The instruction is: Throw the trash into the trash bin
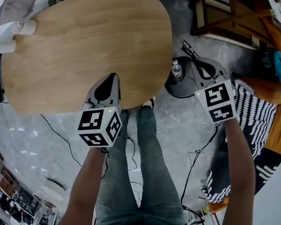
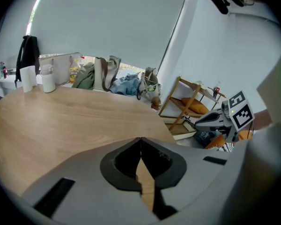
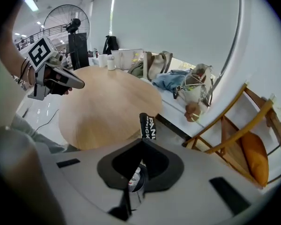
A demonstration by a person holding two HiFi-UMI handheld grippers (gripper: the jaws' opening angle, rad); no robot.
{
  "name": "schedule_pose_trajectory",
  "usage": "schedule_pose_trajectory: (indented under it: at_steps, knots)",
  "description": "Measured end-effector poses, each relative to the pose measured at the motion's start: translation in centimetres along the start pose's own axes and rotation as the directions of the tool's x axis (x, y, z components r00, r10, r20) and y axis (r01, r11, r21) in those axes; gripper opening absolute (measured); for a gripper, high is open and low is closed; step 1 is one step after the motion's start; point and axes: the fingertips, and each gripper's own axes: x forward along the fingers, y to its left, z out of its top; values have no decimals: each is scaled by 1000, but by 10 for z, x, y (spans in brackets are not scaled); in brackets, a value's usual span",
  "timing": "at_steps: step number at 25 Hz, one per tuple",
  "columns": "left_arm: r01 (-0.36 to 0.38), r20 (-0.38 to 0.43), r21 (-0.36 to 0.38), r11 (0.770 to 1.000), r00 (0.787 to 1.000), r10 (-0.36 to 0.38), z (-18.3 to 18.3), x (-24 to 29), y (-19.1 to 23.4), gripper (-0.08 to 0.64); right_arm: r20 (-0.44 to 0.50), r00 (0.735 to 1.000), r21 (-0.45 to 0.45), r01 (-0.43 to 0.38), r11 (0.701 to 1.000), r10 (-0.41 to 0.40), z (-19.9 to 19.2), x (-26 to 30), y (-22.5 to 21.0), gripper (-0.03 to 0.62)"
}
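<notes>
While the left gripper [image 2: 140, 139] hangs over the near edge of the round wooden tabletop [image 1: 84, 46] with its jaws pressed together on nothing, the right gripper [image 3: 143, 140] is clamped tight on a black wrapper [image 3: 148, 126], which sticks out past its tips. Below that gripper the black trash bin [image 1: 178, 92] stands on the floor with a plastic bottle [image 1: 177, 71] inside. 2 white cups [image 1: 25, 27] sit at the tabletop's far edge.

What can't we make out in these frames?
- Trash bin: in the head view, the right gripper covers its right side, so any contents beyond the bottle are hidden.
- Bottle label: too small to read; the right gripper view shows only a sliver past the shut jaws.
- Black strip print: cut off by the gripper body.
</notes>
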Motion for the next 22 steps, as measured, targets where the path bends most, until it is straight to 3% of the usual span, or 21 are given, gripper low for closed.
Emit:
schedule_pose_trajectory:
  at_steps: [5,9,14,22]
  knots:
    - [43,-31,55,998,999,-42,-2,18,-37,18,3,998,137,58,989,-59,-42,-15,-11,6]
    - [72,-63,92,993,996,-66,-8,31,-64,18,8,994,263,105,959,-111,-72,-20,-14,6]
    - [112,-112,154,982,989,-95,-15,50,-89,18,11,984,476,151,866,-177,-115,-13,-8,6]
    - [108,-143,224,969,987,-77,-12,81,-88,18,-41,976,672,187,716,-216,-174,15,16,6]
